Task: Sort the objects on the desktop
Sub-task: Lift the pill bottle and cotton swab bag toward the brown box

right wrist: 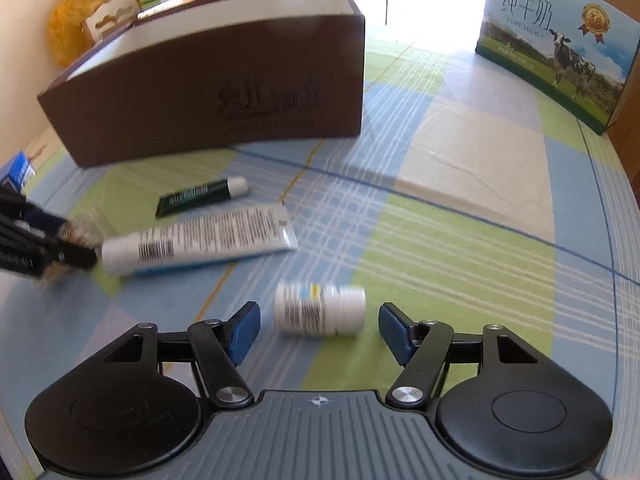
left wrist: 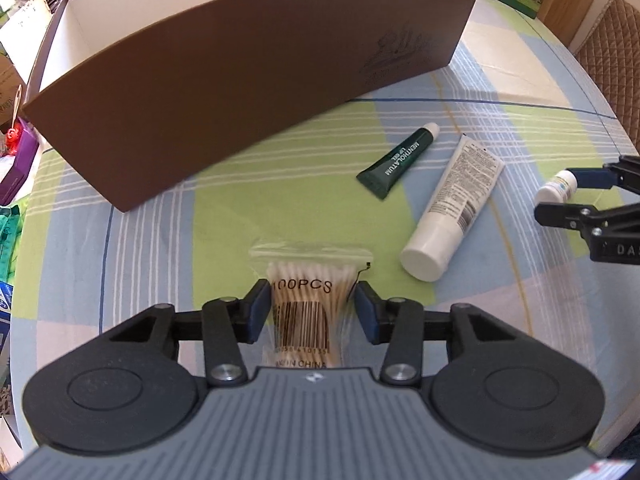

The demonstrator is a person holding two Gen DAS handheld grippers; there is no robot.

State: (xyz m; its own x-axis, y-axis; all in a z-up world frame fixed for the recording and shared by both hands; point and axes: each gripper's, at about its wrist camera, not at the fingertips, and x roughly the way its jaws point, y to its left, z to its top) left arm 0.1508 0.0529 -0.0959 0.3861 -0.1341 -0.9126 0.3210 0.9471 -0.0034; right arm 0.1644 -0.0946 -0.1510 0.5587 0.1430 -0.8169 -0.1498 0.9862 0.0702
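My left gripper [left wrist: 311, 306] is open, its blue pads on either side of a clear bag of cotton swabs [left wrist: 307, 300] lying on the checked cloth. My right gripper [right wrist: 319, 330] is open around a small white pill bottle [right wrist: 319, 310] lying on its side; the same bottle shows in the left wrist view [left wrist: 557, 186]. A dark green lip gel tube [left wrist: 396, 160] and a larger white tube [left wrist: 454, 208] lie between the grippers; both also show in the right wrist view, the green tube [right wrist: 200, 197] and the white tube [right wrist: 200, 242]. A brown open box [left wrist: 248, 80] stands behind them.
A milk carton box [right wrist: 560, 44] stands at the back right of the table. Clutter lies beyond the table's left edge [left wrist: 16, 148]. A quilted chair [left wrist: 612, 48] is at the far right. The left gripper shows at the left edge of the right wrist view [right wrist: 36, 240].
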